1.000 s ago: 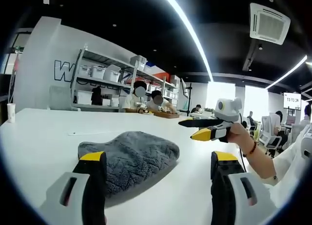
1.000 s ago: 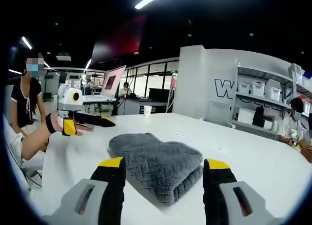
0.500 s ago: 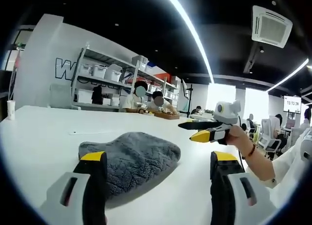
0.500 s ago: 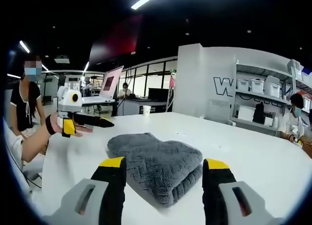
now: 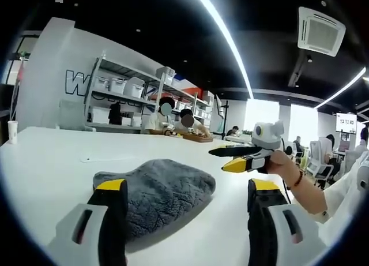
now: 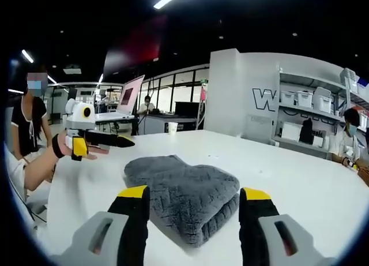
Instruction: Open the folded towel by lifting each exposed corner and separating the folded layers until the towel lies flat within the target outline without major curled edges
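A folded grey towel (image 5: 154,188) lies on the white table (image 5: 46,162), between and just beyond the wide-open, empty jaws of the left gripper (image 5: 181,191); the right gripper (image 6: 193,195) is likewise spread wide with nothing held, the towel (image 6: 181,188) just ahead of it. White storage bins (image 5: 118,85) sit on the far shelving, contents unseen, and a paper cup (image 6: 172,127) stands at the table's far edge. The left gripper view shows the right gripper (image 5: 233,158) hovering apart from the towel, a ceiling air-conditioning unit (image 5: 321,26) and a wall screen (image 5: 346,120), while the right gripper view shows an open laptop (image 6: 130,98)
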